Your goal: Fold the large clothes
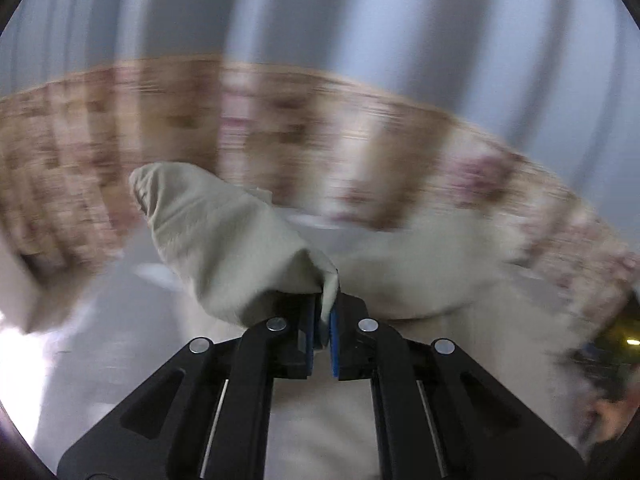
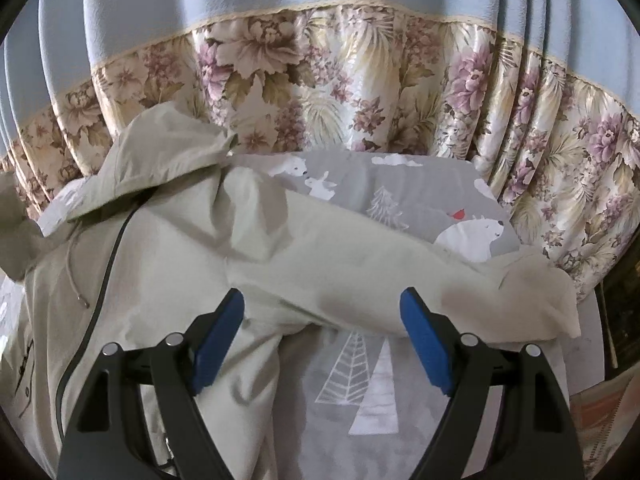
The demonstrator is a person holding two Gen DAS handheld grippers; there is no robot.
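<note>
Left wrist view: left gripper (image 1: 325, 312) clenched on a fold of the pale beige thin-fabric hooded jacket (image 1: 224, 240) – cloth pinched between the blue pads (image 1: 310, 328), the gathered part trailing up and left of the fingers; background heavily blurred, floral curtain (image 1: 280, 120) only as streaks. Right wrist view: right gripper (image 2: 323, 312) spread wide, grasping nothing; one jacket sleeve (image 2: 360, 276) lies just ahead of the tips, its long axis crossing left to right, cuff to the right. Jacket body with dark zipper (image 2: 108, 264) lies left on the grey bear-and-tree bedsheet (image 2: 360, 400) – right hand is nearer that sleeve; no containers seen
</note>
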